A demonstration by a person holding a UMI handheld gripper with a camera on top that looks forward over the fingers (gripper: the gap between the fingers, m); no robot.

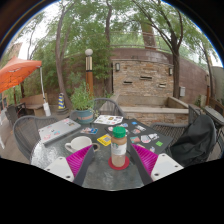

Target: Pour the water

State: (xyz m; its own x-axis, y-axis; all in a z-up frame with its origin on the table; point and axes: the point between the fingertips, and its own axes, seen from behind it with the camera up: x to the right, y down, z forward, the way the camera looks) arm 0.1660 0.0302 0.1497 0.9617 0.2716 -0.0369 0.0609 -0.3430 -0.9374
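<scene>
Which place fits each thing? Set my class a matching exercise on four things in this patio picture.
Things:
1. bottle
2. white mug
3. orange umbrella
4. potted plant

Places:
A. far off beside the patio, past the table
B. at the table's far edge
C. between the open tool's fingers
D. on the table beside the bottle

Pairs: 1-C, 2-D, 3-A, 4-B
</scene>
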